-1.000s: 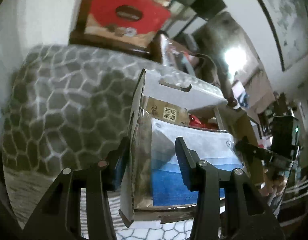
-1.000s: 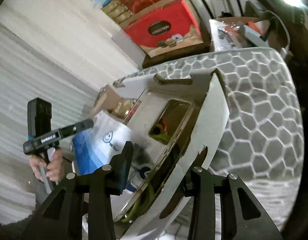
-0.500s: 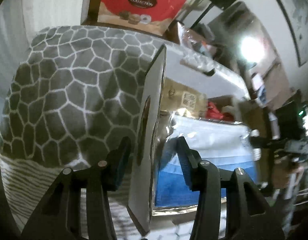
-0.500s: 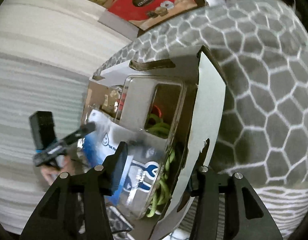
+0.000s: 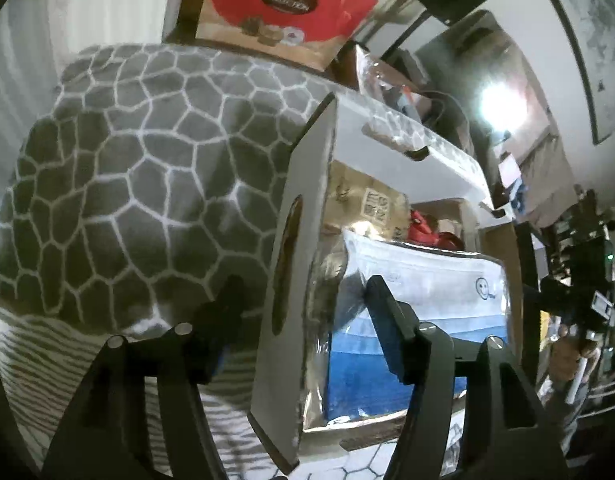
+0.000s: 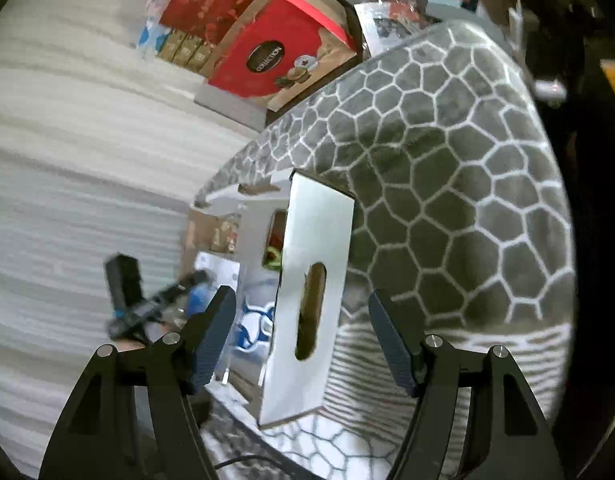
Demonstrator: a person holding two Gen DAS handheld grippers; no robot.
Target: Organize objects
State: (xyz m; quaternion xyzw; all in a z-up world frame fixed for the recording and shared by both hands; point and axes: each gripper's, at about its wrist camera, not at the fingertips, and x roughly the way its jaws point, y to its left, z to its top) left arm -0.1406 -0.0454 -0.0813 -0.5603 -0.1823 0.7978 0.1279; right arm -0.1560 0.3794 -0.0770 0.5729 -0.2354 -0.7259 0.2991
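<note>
Apparently well along, judging by the load: white cardboard box [image 5: 307, 200] stands at the centre of the left wrist view on a grey honeycomb-patterned cover [image 5: 127, 180], already packed with a blue-and-white pack [image 5: 419, 320], a brown carton [image 5: 371, 200] behind it and something red [image 5: 427, 224] further back. Cannot tell whether anything loose is left to gather, since neither view shows stray items beside the box. Probably leaves only shifting or squaring the box itself, with its flaps up and its 2 handle slots facing the cameras.

Left tool [image 5: 303, 312] sits at lower centre, spread wide, its 2 fingers straddling the near end panel of the box without visibly pinching it; holds nothing. Right tool [image 6: 299, 320] likewise gapes wide at the bottom of its frame, empty, with the opposite end panel framed between the fingers but standing a little beyond them.

Left wrist view alone gives the box's contents from above, plus a framed picture [image 5: 587, 40] at upper right and a bright lamp glare beside it. Right wrist view alone gives a green cord [image 6: 273, 258] through a side window of the box, pale ribbed wall filling the left half, and the other tool as a blurred dark shape at middle left. Red biscuit box [image 5: 283, 4] appears at the top of both views, behind the cover.
</note>
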